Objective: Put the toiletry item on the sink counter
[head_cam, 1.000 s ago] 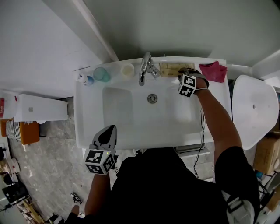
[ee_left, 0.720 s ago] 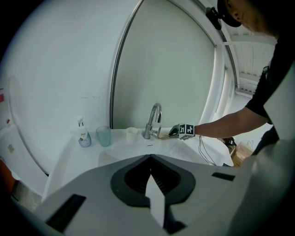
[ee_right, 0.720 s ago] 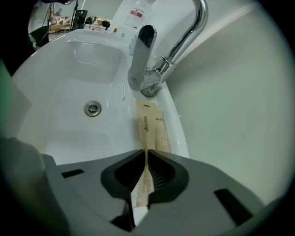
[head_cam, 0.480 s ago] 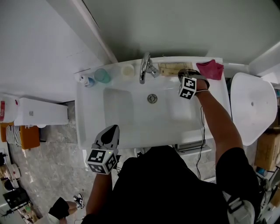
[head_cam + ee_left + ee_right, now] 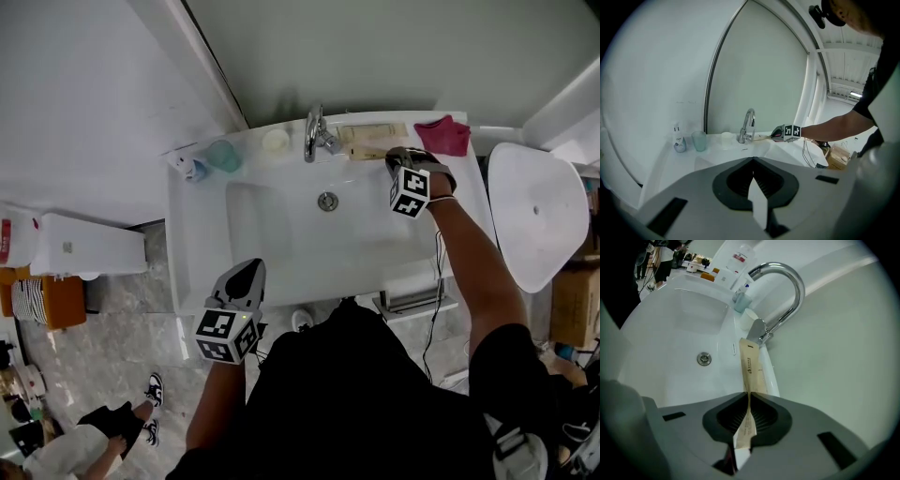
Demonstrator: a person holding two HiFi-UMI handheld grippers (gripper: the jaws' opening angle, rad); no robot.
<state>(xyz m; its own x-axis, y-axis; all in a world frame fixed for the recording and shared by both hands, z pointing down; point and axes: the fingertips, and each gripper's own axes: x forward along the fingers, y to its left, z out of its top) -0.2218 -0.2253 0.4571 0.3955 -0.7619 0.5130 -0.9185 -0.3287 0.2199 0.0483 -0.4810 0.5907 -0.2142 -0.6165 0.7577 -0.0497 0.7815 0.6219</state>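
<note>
The toiletry item is a long beige paper packet (image 5: 751, 366). My right gripper (image 5: 748, 398) is shut on its near end; the jaws have just been closing, with the packet between them. It sticks out toward the faucet (image 5: 787, 291), above the sink's back ledge. In the head view the right gripper (image 5: 390, 156) holds this packet (image 5: 366, 153) just right of the faucet (image 5: 314, 133). A second beige packet (image 5: 373, 132) lies flat on the ledge behind it. My left gripper (image 5: 242, 280) hovers at the sink's front edge, jaws together, holding nothing.
On the white sink counter (image 5: 187, 234) stand a small pump bottle (image 5: 187, 169), a teal cup (image 5: 223, 155) and a white cup (image 5: 276, 141). A pink cloth (image 5: 445, 134) lies at the back right. A drain (image 5: 327, 201) sits mid-basin. A white lid-like object (image 5: 534, 216) is to the right.
The right gripper has closed on a beige packet and lifted it off the back ledge. The left gripper has hardly moved.
</note>
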